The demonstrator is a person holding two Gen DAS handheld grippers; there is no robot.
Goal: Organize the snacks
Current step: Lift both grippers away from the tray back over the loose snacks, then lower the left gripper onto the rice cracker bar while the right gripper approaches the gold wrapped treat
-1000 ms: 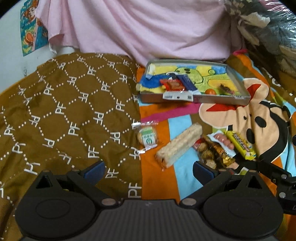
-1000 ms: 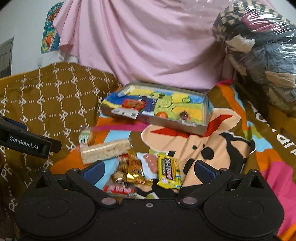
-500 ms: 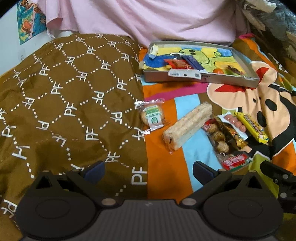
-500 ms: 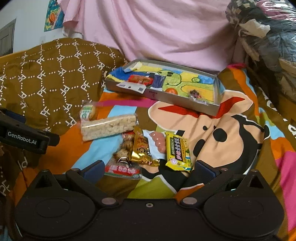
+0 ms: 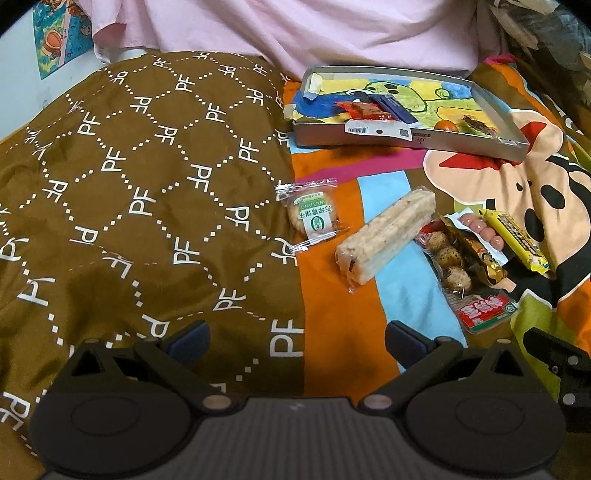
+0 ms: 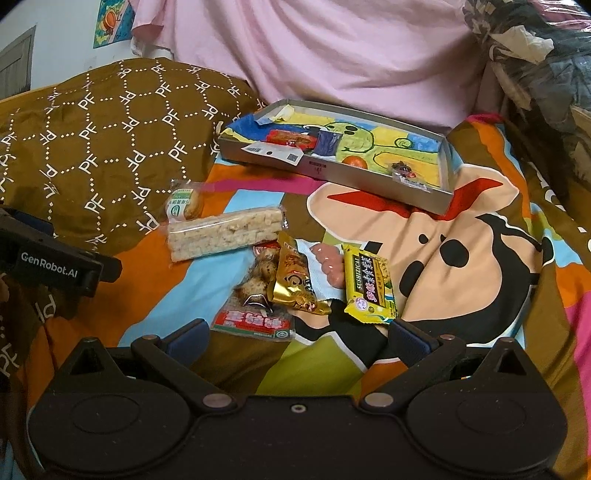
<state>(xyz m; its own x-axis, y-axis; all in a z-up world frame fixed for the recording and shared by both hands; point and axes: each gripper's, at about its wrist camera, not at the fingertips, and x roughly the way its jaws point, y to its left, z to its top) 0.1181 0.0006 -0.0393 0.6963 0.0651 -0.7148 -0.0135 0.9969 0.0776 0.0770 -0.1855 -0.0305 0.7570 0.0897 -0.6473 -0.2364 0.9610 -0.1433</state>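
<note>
Several snacks lie on a cartoon bedsheet: a round biscuit pack (image 5: 313,218) (image 6: 183,206), a long rice-cracker bar (image 5: 388,236) (image 6: 225,234), a clear pack of quail eggs (image 5: 458,273) (image 6: 255,295), a gold packet (image 6: 295,280), pink sausages (image 6: 327,264) and a yellow packet (image 5: 515,240) (image 6: 369,284). A shallow grey box (image 5: 406,138) (image 6: 332,171) behind them holds a few small snacks. My left gripper (image 5: 297,338) is open and empty, short of the biscuit and bar. My right gripper (image 6: 297,338) is open and empty, just short of the quail eggs and yellow packet.
A brown patterned quilt (image 5: 129,184) (image 6: 110,122) covers the left side. Pink cloth (image 5: 314,29) (image 6: 332,55) hangs behind the box. A plastic-wrapped bundle (image 6: 535,55) sits at the far right. The left gripper's body (image 6: 51,264) shows at the right view's left edge.
Both grippers have risen and pitched downward, so the snacks now sit lower and fuller in view. Both stay open. No snack has moved.
</note>
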